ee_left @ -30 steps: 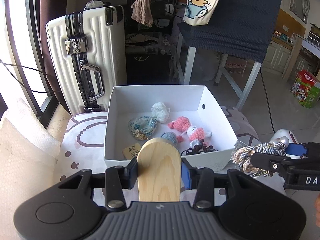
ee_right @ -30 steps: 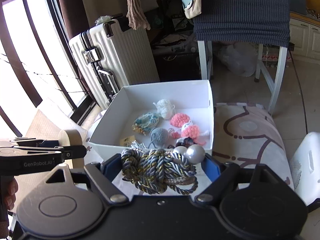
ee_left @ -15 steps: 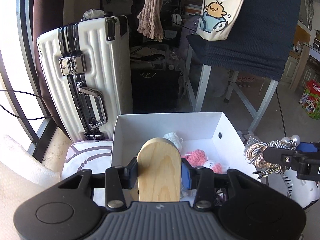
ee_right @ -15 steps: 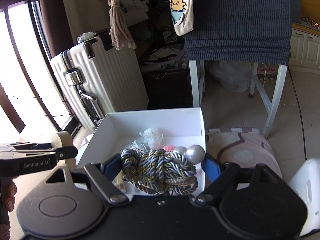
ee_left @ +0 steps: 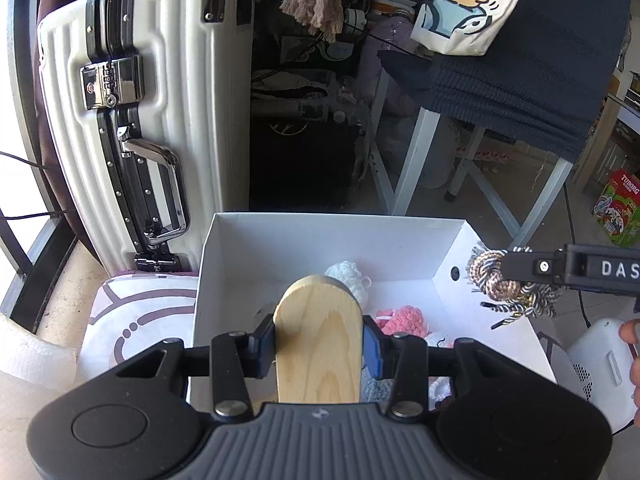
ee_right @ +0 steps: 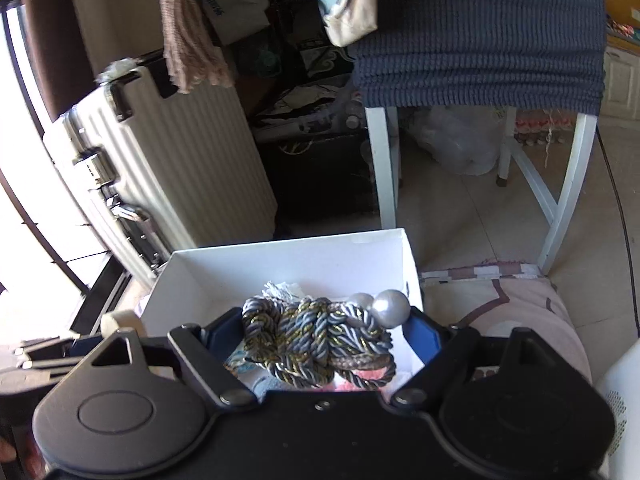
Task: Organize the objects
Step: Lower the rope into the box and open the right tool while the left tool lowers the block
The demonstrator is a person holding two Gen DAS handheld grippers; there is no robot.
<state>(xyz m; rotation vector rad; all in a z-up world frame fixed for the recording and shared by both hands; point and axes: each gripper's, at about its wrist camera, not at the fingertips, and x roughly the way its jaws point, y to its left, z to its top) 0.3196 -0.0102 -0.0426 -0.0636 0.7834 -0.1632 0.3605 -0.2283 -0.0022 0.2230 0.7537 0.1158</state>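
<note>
Standing at the left of the left wrist view was a white ribbed hard-shell suitcase with black trim and a chrome lock (ee_left: 132,120), and below it, at lower left, lay a pale cushion printed with brown rings (ee_left: 136,312). At the lower centre of that view the left gripper (ee_left: 319,340) had its blue-padded jaws closed partway against the two sides of a pale wooden board with a rounded top (ee_left: 319,344), which stood upright over the near part of an open white cardboard box (ee_left: 320,236). Inside the box, past the board's top, sat a small white yarn ball (ee_left: 350,276), and just right of the board a pink crocheted toy (ee_left: 400,318) lay on the box floor. At the right edge of the same view the right gripper (ee_left: 516,270) reached in over the box's right wall with a knotted bundle of grey, white and gold twisted cord (ee_left: 508,284) pinched between its jaws. In the right wrist view the wooden board's tip (ee_right: 120,320) showed at lower left; at the centre the right gripper (ee_right: 324,332), its jaws set wide, held the cord bundle (ee_right: 316,340) above the box (ee_right: 288,264), with two pearl-like beads (ee_right: 390,306) at the bundle's right end. A dark blue knitted cloth draped over a white-legged table (ee_right: 480,32) filled the upper right.
</note>
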